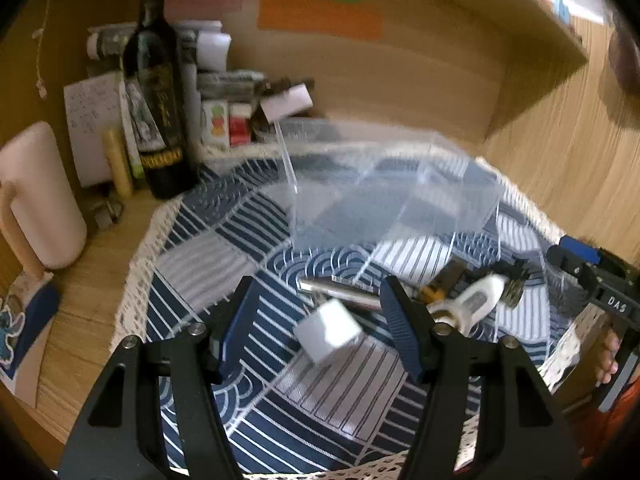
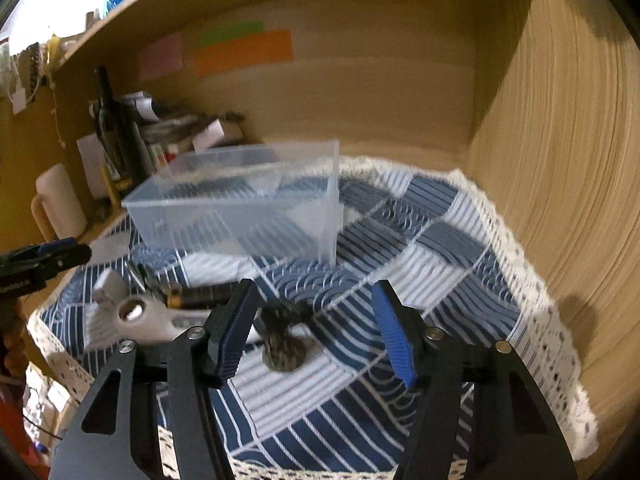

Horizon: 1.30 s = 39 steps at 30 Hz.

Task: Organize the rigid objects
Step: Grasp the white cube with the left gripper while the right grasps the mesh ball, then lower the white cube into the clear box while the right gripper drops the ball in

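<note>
A clear plastic box stands on the blue patterned cloth; it also shows in the right wrist view. My left gripper is open, with a white cube lying between its fingers. Behind it lie a silver metal bar, a white opener-like tool, a dark battery-like cylinder and a small dark metal piece. My right gripper is open above a dark metal piece. The white tool, the cylinder and the white cube lie to its left.
A dark wine bottle, a pink jug, papers and small boxes crowd the back left of the wooden alcove. Wooden walls close the back and right. The cloth's lace edge runs near the right wall.
</note>
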{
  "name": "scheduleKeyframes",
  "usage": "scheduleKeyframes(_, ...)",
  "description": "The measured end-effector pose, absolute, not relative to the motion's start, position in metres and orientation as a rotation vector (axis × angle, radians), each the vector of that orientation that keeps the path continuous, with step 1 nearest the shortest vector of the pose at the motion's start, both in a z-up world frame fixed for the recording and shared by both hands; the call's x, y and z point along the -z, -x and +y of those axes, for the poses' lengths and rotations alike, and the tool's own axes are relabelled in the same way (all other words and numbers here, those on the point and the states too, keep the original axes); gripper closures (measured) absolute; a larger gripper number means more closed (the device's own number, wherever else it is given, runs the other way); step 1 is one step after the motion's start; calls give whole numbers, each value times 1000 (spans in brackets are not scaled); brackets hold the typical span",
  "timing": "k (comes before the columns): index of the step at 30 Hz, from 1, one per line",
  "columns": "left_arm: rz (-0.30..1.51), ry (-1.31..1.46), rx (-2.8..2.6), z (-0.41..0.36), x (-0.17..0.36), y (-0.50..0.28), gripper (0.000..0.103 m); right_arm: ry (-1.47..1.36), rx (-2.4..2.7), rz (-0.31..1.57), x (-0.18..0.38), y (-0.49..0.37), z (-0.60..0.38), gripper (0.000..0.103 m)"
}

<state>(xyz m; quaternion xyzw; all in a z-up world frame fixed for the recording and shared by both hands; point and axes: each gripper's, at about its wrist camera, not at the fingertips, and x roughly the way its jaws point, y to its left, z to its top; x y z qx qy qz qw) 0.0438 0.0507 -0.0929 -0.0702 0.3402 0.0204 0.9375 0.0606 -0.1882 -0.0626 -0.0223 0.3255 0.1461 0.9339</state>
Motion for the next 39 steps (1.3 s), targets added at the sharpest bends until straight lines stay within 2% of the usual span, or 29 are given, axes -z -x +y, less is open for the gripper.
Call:
scheduleKeyframes(7,769,133,-60,44,118,-56,40,49,-352,763,90,-61,-177,47)
scheduleKeyframes(12,810,150,-51,43,130,-67,40,56,-363,812,105,-72,-169,62)
scheduleKeyframes(13,815,159,-48,43,133,-68,43,55,-365,818,107,-76,-168,63)
scheduleKeyframes(14,817,164,-47,43,134,-70,55,59,-364,820,109,-77,-166,67)
scheduleKeyframes(15,822,168,-44,44,136,-71,57,62,-361,822,112,-78,-164,73)
scheduleKeyframes(22,770,168,-50,46,125,-61,57,81,-355,777,102,-67,-168,74)
scheduleKeyframes(39,559,182,-21,52,46,-58,57,69,-365,517,22,-67,-159,74)
